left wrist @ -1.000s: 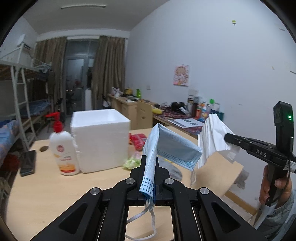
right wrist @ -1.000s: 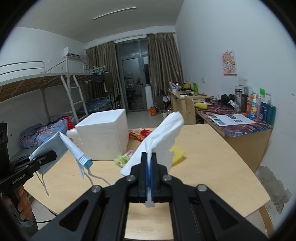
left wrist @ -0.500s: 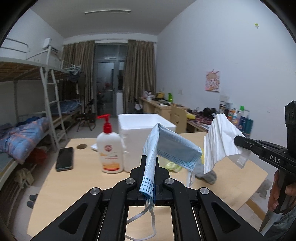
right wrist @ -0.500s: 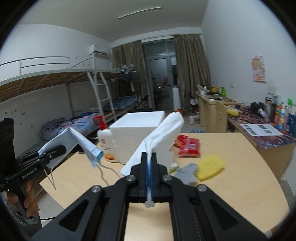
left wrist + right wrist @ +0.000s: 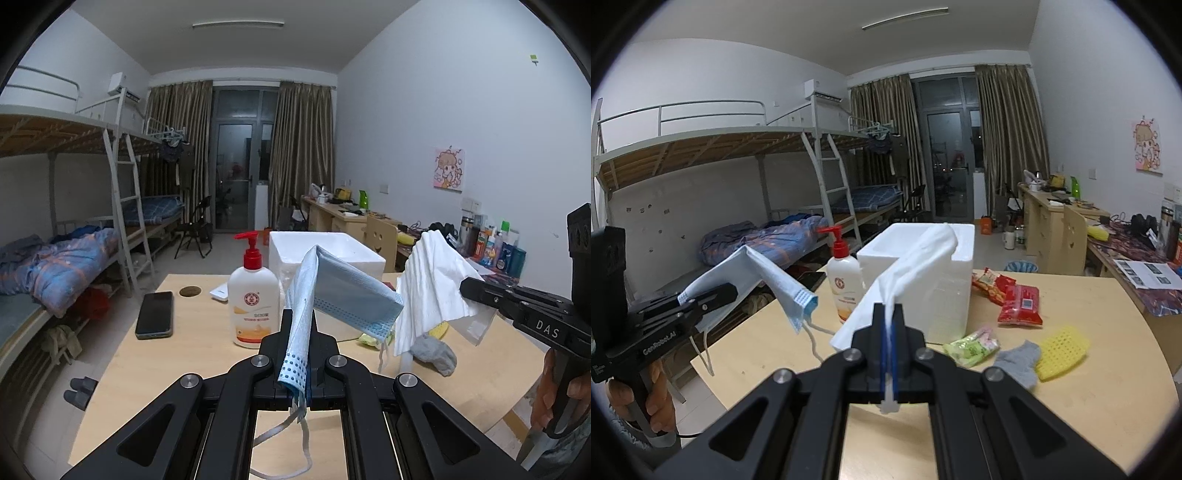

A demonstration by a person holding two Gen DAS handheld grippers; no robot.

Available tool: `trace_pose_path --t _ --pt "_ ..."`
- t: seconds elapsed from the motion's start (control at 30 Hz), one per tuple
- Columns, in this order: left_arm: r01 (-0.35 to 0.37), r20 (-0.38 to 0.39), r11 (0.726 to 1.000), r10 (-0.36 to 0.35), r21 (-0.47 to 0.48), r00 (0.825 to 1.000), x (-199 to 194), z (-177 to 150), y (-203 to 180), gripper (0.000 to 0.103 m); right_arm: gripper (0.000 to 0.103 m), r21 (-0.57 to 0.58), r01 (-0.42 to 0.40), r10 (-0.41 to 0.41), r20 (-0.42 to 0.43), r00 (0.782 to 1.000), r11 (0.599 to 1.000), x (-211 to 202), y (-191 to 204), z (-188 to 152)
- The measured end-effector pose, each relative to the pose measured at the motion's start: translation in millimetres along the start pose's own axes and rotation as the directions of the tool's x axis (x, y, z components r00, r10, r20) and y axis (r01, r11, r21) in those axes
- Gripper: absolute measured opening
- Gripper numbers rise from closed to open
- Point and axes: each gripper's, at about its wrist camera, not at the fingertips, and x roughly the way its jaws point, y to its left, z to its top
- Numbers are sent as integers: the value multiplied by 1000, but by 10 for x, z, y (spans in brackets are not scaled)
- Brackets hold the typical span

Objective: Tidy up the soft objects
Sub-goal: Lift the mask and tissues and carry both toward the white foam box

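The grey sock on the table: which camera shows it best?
The right wrist view: the grey sock lies in full sight beside the yellow sponge. In the left wrist view the sock is partly hidden behind the hanging white tissue.

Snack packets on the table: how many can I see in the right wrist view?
3. Two red packets lie right of the white foam box; one green packet lies in front of it, beside the grey sock. The box may hide more.
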Motion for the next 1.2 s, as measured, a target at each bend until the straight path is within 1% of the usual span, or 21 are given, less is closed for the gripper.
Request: trace_pose_path --t 0.2,0.33,0.4,0.67,0.8,1.07,1.2 --pt "5 0 1000 -5 5 1000 81 46 -38 4 4 -2 6 -6 1 1000 1000 9 -18 49" --pt "-2 2 1000 2 8 1000 148 135 -48 4 4 2 7 -7 7 1000 1000 25 -67 118" --pt "3 0 1000 -3 10 1000 200 208 -64 4 4 1 5 -5 12 1000 1000 33 -90 170" --pt "-12 17 1000 12 18 1000 314 503 -99 4 4 -12 2 -1 37 999 1000 89 -123 442" --pt "-21 31 999 21 25 999 348 593 -116 4 4 -21 1 0 47 999 1000 135 -129 561" --pt "-13 4 1000 13 21 1000 501 697 -122 4 4 -23 -1 2 38 999 1000 242 -155 621" --pt "-21 8 999 21 25 1000 584 790 -134 4 4 -29 8 -6 37 999 1000 280 -137 648"
